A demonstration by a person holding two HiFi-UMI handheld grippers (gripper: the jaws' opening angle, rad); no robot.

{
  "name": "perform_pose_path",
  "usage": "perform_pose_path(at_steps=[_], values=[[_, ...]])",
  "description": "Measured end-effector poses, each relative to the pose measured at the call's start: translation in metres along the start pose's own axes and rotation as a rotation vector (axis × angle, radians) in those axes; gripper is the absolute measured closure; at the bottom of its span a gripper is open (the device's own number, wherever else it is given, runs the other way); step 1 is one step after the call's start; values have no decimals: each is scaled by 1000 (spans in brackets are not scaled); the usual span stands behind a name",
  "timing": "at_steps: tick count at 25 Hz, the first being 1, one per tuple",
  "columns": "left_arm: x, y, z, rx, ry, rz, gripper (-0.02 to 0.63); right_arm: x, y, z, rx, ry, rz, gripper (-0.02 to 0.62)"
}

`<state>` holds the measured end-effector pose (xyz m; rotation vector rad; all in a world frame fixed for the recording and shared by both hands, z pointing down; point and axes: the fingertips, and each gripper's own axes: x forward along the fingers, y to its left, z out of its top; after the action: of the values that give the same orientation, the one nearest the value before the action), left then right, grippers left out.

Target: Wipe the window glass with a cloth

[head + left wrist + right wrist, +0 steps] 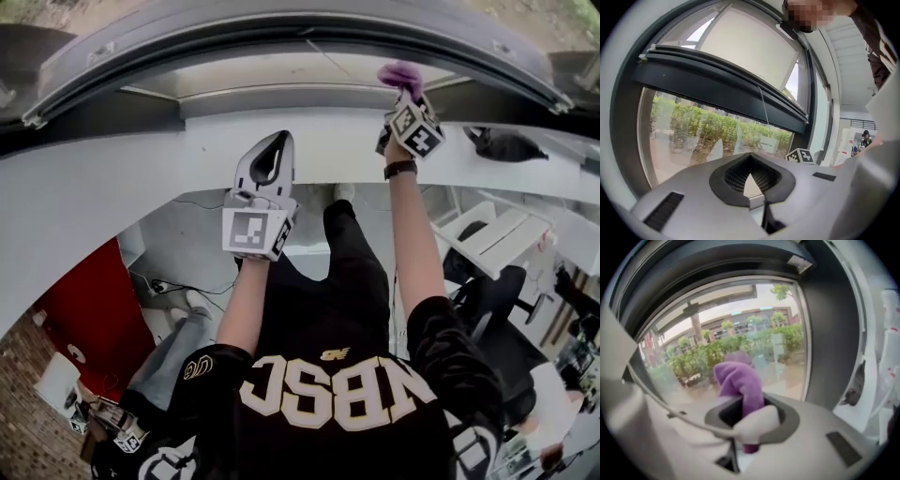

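The purple cloth [738,378] sticks up from my right gripper [750,422], which is shut on it and held close to the window glass [754,329]. In the head view the right gripper [403,92] is raised high at the window frame, with the cloth [401,73] at its tip. My left gripper [279,141] hangs lower and to the left, shut with nothing in it. Its jaws [750,163] meet at a point in front of the glass [689,136], with shrubs outside. The right gripper's marker cube [802,155] shows beyond them.
A dark window frame [717,77] carries a pale roller blind [750,47] with a thin cord [763,105]. A white ledge [122,178] runs below the window, with a dark object [506,145] on it at right. Office chairs [492,291] and a red panel [84,309] lie below.
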<state>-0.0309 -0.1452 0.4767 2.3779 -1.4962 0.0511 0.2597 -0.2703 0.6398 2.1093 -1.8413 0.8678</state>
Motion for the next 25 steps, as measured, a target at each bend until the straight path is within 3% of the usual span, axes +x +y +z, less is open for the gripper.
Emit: perform_pose_path(at_steps=[4, 16, 19, 22, 25], values=[[-33, 54, -4, -15, 8, 103, 586, 7, 85, -62, -60, 92, 153, 529], [-166, 197, -2, -18, -17, 356, 586, -32, 411, -245, -242, 269, 603, 529], [-189, 217, 7, -19, -31, 391, 586, -43, 484, -256, -255, 245, 707, 529], [-199, 233, 16, -11, -36, 412, 586, -49, 549, -235, -253, 158, 819, 529], [-197, 244, 15, 6, -23, 414, 586, -44, 582, -215, -285, 101, 870, 529]])
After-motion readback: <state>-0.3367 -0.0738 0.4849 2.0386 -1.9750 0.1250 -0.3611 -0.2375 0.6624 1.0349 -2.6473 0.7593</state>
